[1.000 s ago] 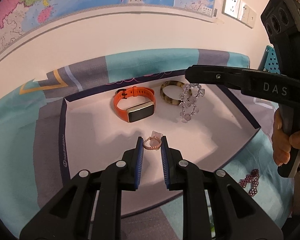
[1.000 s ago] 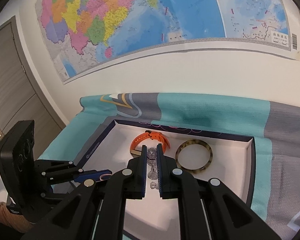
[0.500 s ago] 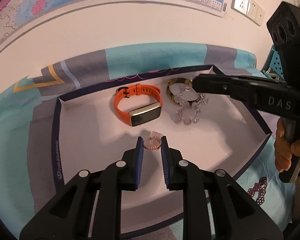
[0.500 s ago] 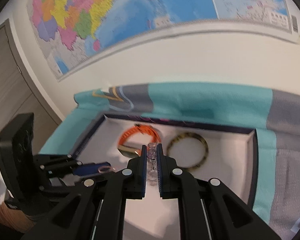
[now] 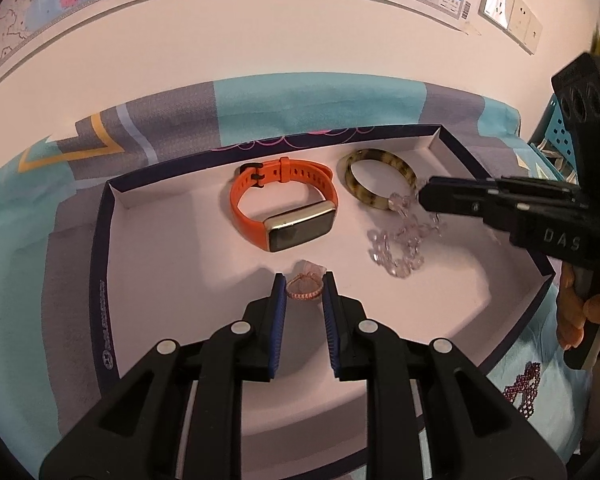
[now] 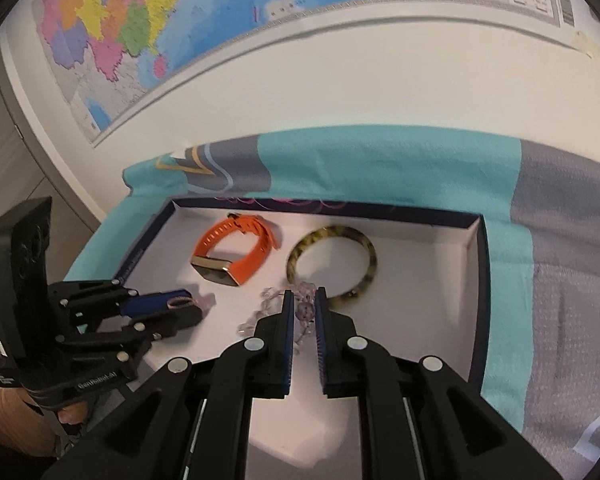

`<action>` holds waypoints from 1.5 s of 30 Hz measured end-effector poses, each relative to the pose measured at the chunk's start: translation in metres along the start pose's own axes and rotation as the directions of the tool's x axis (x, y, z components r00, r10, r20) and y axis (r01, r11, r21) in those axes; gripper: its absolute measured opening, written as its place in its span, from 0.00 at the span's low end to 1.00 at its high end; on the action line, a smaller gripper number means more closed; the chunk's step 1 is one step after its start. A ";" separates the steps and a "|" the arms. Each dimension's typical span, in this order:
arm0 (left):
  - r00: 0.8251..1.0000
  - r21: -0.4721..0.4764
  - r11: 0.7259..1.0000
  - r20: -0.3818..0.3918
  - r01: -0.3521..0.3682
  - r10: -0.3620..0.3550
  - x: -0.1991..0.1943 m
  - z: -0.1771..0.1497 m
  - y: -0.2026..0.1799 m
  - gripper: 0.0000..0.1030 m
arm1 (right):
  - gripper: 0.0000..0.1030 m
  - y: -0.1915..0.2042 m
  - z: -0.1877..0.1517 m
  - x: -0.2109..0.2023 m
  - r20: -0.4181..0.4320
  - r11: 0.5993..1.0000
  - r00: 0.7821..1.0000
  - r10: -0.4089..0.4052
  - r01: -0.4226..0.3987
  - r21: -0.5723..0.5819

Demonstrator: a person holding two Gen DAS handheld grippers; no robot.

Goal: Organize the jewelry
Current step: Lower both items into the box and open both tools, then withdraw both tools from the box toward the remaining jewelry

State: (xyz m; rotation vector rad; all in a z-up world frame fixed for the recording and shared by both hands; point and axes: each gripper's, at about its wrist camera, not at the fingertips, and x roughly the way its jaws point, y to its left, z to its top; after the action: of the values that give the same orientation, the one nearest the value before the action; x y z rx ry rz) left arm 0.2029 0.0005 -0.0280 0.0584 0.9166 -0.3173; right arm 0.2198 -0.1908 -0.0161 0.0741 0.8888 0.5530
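a large map point(image 6: 204, 20) hangs on the pale wall behind a surface draped in a teal and grey cloth point(image 6: 380, 160), with wall sockets point(image 5: 508, 12) off to one side. on the cloth sits a shallow tray point(image 5: 100, 248) with a dark rim and a white floor. toward its far wall lie an orange smartwatch point(image 5: 284, 208) and, just beside it, a tortoiseshell bangle point(image 5: 380, 176) – both flat on the tray floor.

the left tongs point(image 5: 305, 292) are closed on a small pink ring point(image 5: 304, 287), held crosswise between the blue pads just above the tray floor; something small and pale pink shows right behind it, too blurred to name.

the right tongs point(image 6: 302, 308) pinch a clear bead bracelet point(image 5: 400, 240), which droops from the tips over the near edge of the bangle – its lower loops seem to rest on the tray floor, though the motion blur leaves that unsure. the person's hand point(image 5: 580, 308) grips the handle of the right tool at the tray's right edge. outside the tray, on the cloth by that corner, lies a dark red beaded piece point(image 5: 520, 388).
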 end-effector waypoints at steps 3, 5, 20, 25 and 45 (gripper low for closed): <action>1.000 -0.001 1.000 0.001 -0.003 0.003 0.002 0.002 -0.001 0.19 | 0.11 -0.002 -0.002 0.001 -0.006 1.000 1.000 -0.005 0.005 0.004; 1.000 0.000 1.000 0.002 -0.001 0.001 0.002 0.002 -0.002 0.19 | 0.13 -0.003 -0.003 0.002 -0.009 1.000 1.000 -0.015 0.015 0.008; 0.998 0.023 0.999 0.062 -0.032 0.031 -0.015 0.003 -0.008 0.54 | 0.29 0.005 -0.010 -0.021 0.035 0.999 0.999 -0.034 0.035 -0.021; 0.991 0.030 0.998 0.122 -0.063 0.059 -0.043 -0.006 -0.009 0.64 | 0.42 0.013 -0.022 -0.045 0.064 0.999 0.998 -0.015 0.018 -0.049; 0.985 0.009 0.998 0.162 -0.055 0.052 -0.108 -0.107 -0.010 0.68 | 0.63 0.045 -0.138 -0.090 -0.022 0.988 1.000 -0.008 0.005 -0.152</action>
State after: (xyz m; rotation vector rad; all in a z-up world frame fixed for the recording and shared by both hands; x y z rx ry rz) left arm 0.0563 0.0369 -0.0069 0.0684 0.7506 -0.2740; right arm 0.0512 -0.2187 -0.0265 -0.0733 0.8656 0.6149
